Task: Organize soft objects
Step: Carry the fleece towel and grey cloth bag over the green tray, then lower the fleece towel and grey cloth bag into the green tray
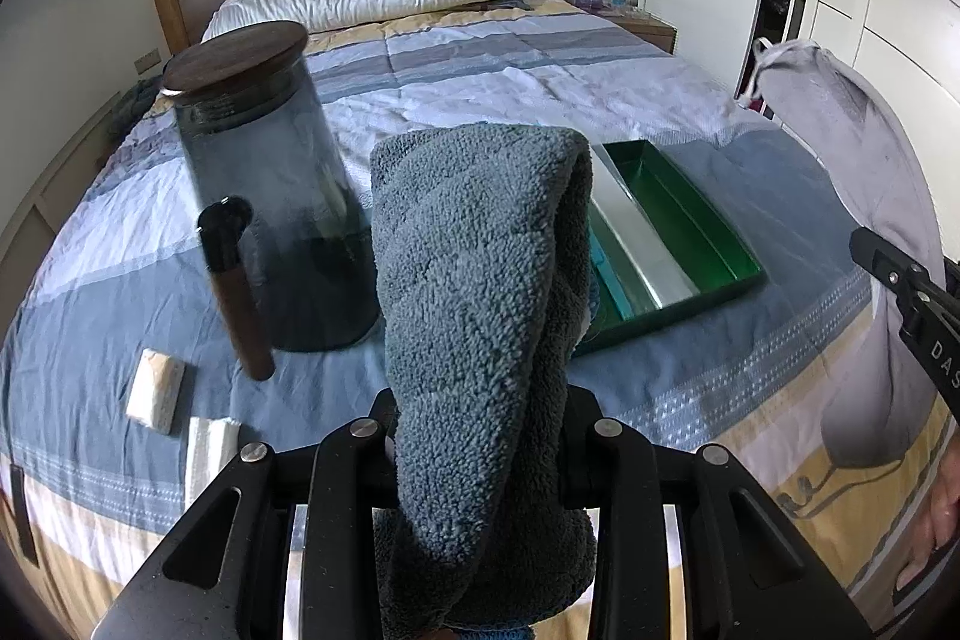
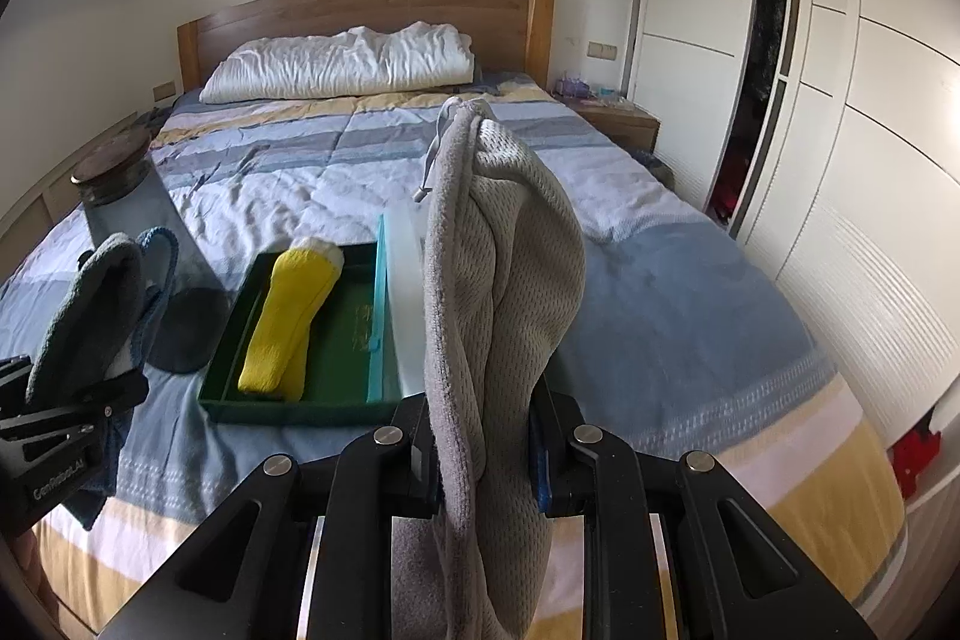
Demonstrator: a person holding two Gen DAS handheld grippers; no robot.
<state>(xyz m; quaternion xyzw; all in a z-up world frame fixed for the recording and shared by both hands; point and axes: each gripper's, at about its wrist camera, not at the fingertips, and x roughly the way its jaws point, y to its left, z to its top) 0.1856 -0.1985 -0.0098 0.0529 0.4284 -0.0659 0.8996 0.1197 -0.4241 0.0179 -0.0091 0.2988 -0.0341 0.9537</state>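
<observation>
A fluffy blue-grey cloth [image 1: 474, 250] stands up between the fingers of my left gripper [image 1: 480, 400], which is shut on it. My right gripper [image 2: 483, 412] is shut on a grey mesh cloth [image 2: 510, 244] that hangs over its fingers. On the bed lies a green tray [image 2: 342, 340] with a rolled yellow cloth [image 2: 288, 316] in its left part, next to a teal divider [image 2: 377, 304]. The left wrist view has the green tray [image 1: 720, 244] just beyond the blue-grey cloth. At its right edge is the right gripper [image 1: 900, 280] with the grey cloth [image 1: 852, 148]. The right wrist view has the left gripper [image 2: 72, 400] and the blue-grey cloth [image 2: 90, 304] at its left edge.
A tall smoky glass jar [image 1: 270, 196] with a wooden lid and handle stands left of the tray. Two small white packs [image 1: 155, 391] lie on the striped bedspread [image 1: 690, 112] near the front left. A white pillow [image 2: 342, 64] rests against the headboard. White wardrobe doors [image 2: 840, 100] run along the right.
</observation>
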